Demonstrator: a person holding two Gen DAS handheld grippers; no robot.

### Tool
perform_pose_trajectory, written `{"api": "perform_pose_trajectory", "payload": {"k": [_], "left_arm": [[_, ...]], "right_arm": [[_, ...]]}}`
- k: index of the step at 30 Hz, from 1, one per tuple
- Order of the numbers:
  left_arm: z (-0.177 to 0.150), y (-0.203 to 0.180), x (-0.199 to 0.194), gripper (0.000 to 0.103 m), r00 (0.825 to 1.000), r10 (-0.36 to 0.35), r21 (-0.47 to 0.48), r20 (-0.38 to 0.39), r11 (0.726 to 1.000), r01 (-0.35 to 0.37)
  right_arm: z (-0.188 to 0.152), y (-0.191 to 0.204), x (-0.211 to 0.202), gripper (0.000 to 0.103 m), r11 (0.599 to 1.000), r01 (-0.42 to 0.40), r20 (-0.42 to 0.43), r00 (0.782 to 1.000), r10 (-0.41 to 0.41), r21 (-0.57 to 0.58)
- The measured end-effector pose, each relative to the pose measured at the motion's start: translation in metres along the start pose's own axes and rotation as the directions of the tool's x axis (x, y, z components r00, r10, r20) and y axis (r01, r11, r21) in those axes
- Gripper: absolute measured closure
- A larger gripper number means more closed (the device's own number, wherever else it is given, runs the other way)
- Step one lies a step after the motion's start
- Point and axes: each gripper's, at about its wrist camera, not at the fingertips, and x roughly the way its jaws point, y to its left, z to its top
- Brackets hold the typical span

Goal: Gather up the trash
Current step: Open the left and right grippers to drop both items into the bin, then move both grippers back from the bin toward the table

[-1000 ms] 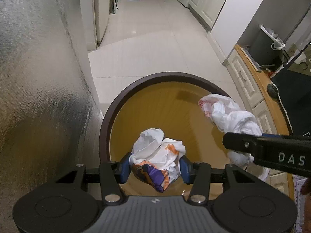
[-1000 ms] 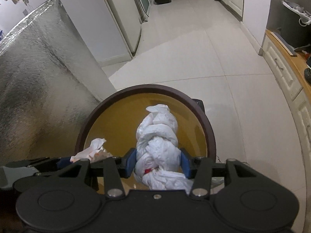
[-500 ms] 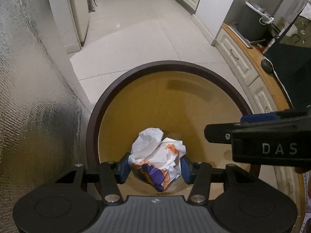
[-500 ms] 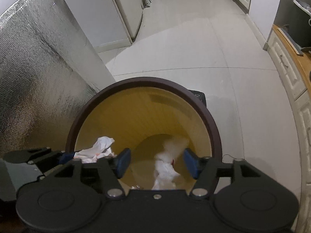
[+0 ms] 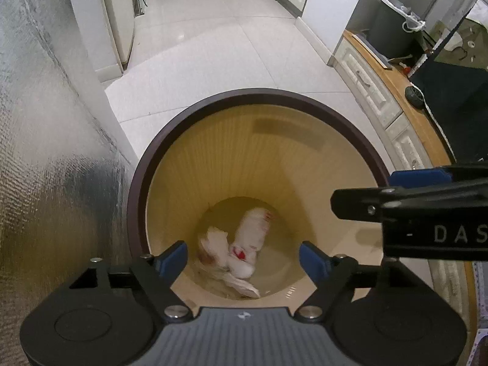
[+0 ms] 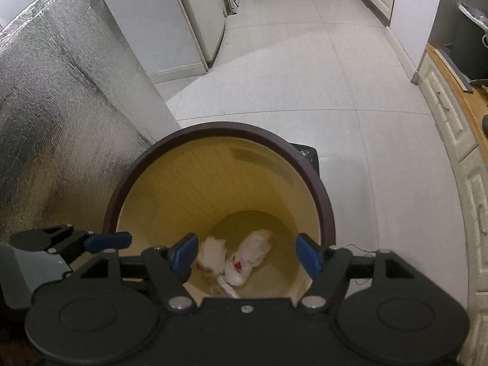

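A round bin with a dark brown rim point(image 5: 244, 96) point(image 6: 213, 129) and yellow inside stands on the floor below both grippers. Two crumpled white wads lie at its bottom: the twisted white bag point(image 5: 254, 224) point(image 6: 254, 248) and the printed wrapper point(image 5: 213, 244) point(image 6: 212, 253). My left gripper point(image 5: 244, 257) hangs over the bin's mouth, its jaws opening, with nothing between them. My right gripper point(image 6: 247, 254) also hangs over the bin, jaws opening and empty. The right gripper's side point(image 5: 411, 207) shows at the right of the left wrist view, and the left gripper's finger point(image 6: 106, 241) shows at the left of the right wrist view.
A tall block wrapped in silver foil point(image 5: 45, 152) point(image 6: 61, 106) stands right against the bin's left side. White tiled floor point(image 5: 213, 45) runs away ahead. A white cabinet with a wooden top point(image 5: 381, 85) lines the right side. A white fridge point(image 6: 198, 15) stands at the back left.
Both grippers let go of their trash. The white bag fell from the right gripper first, then the printed wrapper from the left. Both wads now lie at the bin's bottom, and both jaws stand wider.
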Motion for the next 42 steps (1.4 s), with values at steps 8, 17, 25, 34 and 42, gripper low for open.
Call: {"api": "perform_pose_trajectory", "payload": {"k": [8,17,25,34,42], "left_arm": [[-0.004,-0.008,-0.011,0.014,1.0,0.011,0.002,0.002,1.0,-0.011],[-0.016,-0.009,-0.038,0.005,0.999,0.042,-0.021,0.011,0.999,-0.042],[-0.03,-0.001,-0.066,0.0,0.998,0.064,-0.076,0.027,0.995,-0.062],[-0.047,0.001,-0.097,0.0,0.996,0.057,-0.131,0.067,0.99,-0.048],[-0.059,-0.002,-0.132,0.0,0.989,0.084,-0.124,0.124,0.99,-0.068]], "right_arm": [[-0.005,-0.006,-0.013,0.031,1.0,0.001,0.015,1.0,-0.001,-0.005],[-0.016,-0.004,-0.035,0.026,1.0,-0.008,0.047,0.999,0.008,-0.01],[-0.03,-0.001,-0.059,0.008,0.999,0.025,0.089,0.996,-0.023,-0.023],[-0.049,0.0,-0.089,0.0,0.997,0.068,0.138,0.988,-0.063,-0.031],[-0.068,0.001,-0.115,0.0,0.994,0.105,0.173,0.98,-0.098,-0.031]]}}
